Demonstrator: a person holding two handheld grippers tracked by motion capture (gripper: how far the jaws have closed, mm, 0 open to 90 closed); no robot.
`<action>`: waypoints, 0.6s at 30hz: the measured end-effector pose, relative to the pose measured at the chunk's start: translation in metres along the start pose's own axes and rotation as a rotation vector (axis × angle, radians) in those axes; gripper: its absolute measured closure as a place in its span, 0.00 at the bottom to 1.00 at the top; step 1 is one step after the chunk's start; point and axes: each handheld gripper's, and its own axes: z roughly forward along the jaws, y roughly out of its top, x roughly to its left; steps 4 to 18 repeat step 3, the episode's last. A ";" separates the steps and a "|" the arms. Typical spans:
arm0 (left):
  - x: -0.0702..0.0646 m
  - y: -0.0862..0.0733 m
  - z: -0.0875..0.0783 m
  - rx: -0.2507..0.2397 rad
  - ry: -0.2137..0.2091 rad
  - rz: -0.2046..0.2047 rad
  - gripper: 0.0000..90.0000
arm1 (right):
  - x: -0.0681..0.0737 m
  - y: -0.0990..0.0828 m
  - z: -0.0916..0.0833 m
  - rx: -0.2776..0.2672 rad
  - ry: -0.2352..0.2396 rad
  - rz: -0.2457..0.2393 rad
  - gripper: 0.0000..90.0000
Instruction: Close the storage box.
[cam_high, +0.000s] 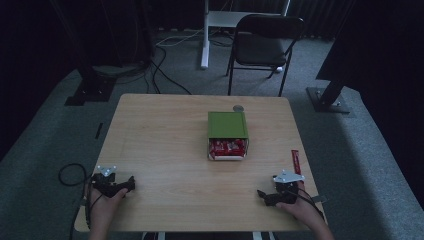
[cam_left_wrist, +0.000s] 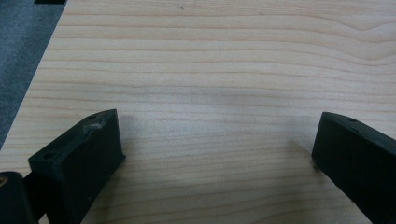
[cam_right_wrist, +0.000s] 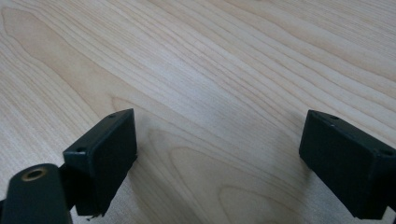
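The left tool (cam_high: 131, 184) rests at the near-left corner of the table (cam_high: 165, 145), jaws spread over bare wood. The right tool (cam_high: 262, 195) rests at the near-right corner, jaws likewise spread and holding nothing. A red strip (cam_high: 296, 161) lies just beyond the right tool. At mid-table, well apart from both tools, a green box (cam_high: 227, 125) holds red packets (cam_high: 227, 147) at its open near end.

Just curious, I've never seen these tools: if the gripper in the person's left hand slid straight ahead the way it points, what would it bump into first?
Probably nothing: the left gripper points right along the near edge over bare table, its jaws open. Depth is hard to judge.
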 end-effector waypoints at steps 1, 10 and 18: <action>0.000 0.000 0.000 0.001 0.003 -0.003 0.03 | 0.000 0.000 0.000 0.000 0.000 0.000 0.12; -0.001 0.001 0.000 0.000 0.009 -0.009 0.03 | 0.000 0.000 0.000 0.000 0.000 -0.001 0.12; -0.001 0.001 0.000 0.000 0.009 -0.009 0.03 | 0.000 0.000 0.000 0.000 0.000 -0.001 0.12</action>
